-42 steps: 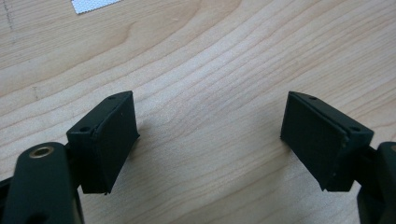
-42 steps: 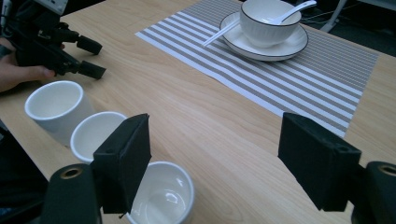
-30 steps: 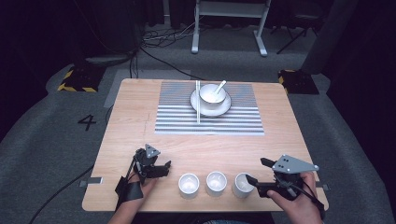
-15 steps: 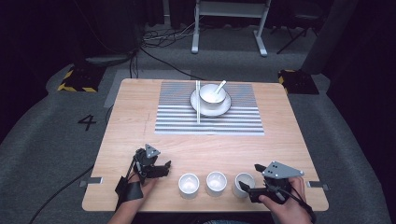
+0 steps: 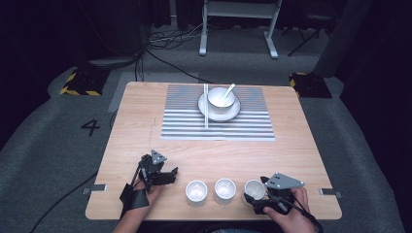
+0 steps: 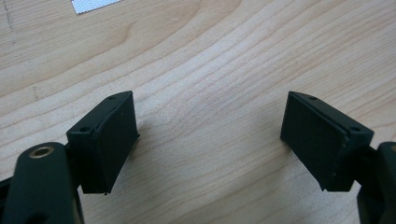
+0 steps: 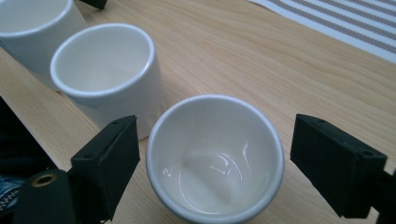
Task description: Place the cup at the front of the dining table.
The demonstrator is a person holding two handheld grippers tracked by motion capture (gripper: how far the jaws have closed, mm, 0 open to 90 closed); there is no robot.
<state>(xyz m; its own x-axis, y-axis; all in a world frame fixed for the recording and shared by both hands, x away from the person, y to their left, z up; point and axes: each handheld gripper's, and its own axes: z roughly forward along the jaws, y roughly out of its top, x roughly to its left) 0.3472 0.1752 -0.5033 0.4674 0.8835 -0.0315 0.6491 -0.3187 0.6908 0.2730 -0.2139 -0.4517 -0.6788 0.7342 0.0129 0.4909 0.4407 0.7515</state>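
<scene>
A wooden table [image 5: 291, 145] seen from above. Along its near edge, at about 6 o'clock, three small white handleless cups stand in a row, empty, with glossy insides and thin rounded rims. The rightmost cup [image 7: 215, 156] sits between the jaws of the right gripper [image 7: 215, 163], which are spread wide on either side of it, with a gap on each side, so nothing is gripped. The middle cup [image 7: 109, 77] stands just beside it, and the leftmost cup [image 7: 32, 23] is next along.

At about 7 o'clock the left gripper [image 6: 210, 140] rests low over bare wood, its jaws wide apart and holding nothing. A hand [image 5: 286, 221] holds the right gripper at about 5 o'clock.

Toward 12 o'clock lies a grey-and-white striped placemat [image 5: 184, 121]. On it stands a white plate [image 5: 233, 112] carrying a white bowl [image 5: 216, 99] with a white spoon [image 5: 228, 90] leaning in it. A pair of pale chopsticks [image 5: 206, 109] lies on the mat, crossing the plate's left edge.
</scene>
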